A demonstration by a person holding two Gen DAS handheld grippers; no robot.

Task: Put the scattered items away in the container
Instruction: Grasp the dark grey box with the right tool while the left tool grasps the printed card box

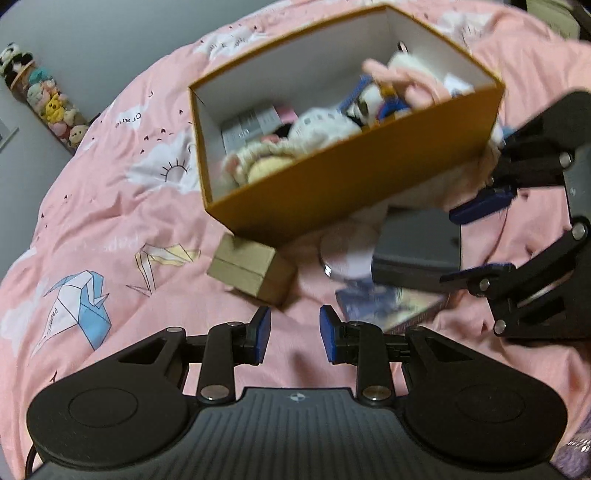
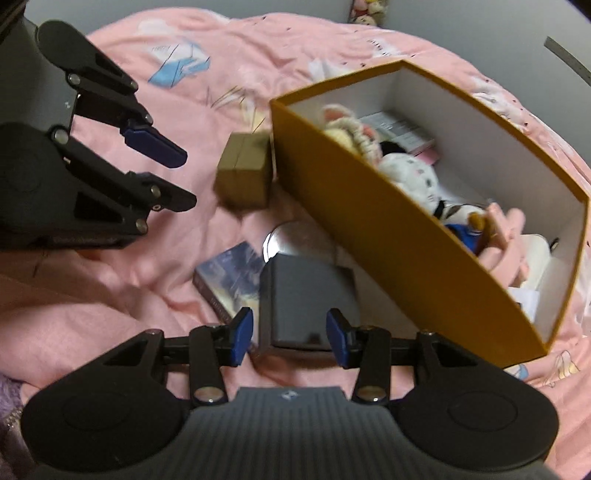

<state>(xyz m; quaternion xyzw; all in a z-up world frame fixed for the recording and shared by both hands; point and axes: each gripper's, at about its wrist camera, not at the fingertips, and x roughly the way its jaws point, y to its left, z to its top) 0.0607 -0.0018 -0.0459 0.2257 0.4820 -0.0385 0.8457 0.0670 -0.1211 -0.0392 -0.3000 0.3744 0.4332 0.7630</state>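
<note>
An orange box (image 1: pixel 343 184) (image 2: pixel 388 258) with white inner walls lies on the pink bedsheet (image 1: pixel 110 221) and holds plush toys (image 1: pixel 321 125) and small packs. Loose in front of it lie a tan cardboard box (image 1: pixel 253 269) (image 2: pixel 243 173), a round silvery item (image 1: pixel 343 254) (image 2: pixel 280 238), a blue-covered book (image 1: pixel 391 304) (image 2: pixel 229 275) and a dark grey box (image 1: pixel 417 254) (image 2: pixel 306 299). My left gripper (image 1: pixel 294 332) (image 2: pixel 173 173) is open over bare sheet, nothing between its fingers. My right gripper (image 2: pixel 290 336) (image 1: pixel 476 240) stands open astride the near end of the dark grey box, pads not touching it.
A column of small plush toys (image 1: pixel 48 99) stands against the grey wall at the far left. More plush toys (image 2: pixel 369 9) sit at the bed's far edge. Purple fabric (image 1: pixel 576 454) shows at the lower right corner. The sheet is rumpled.
</note>
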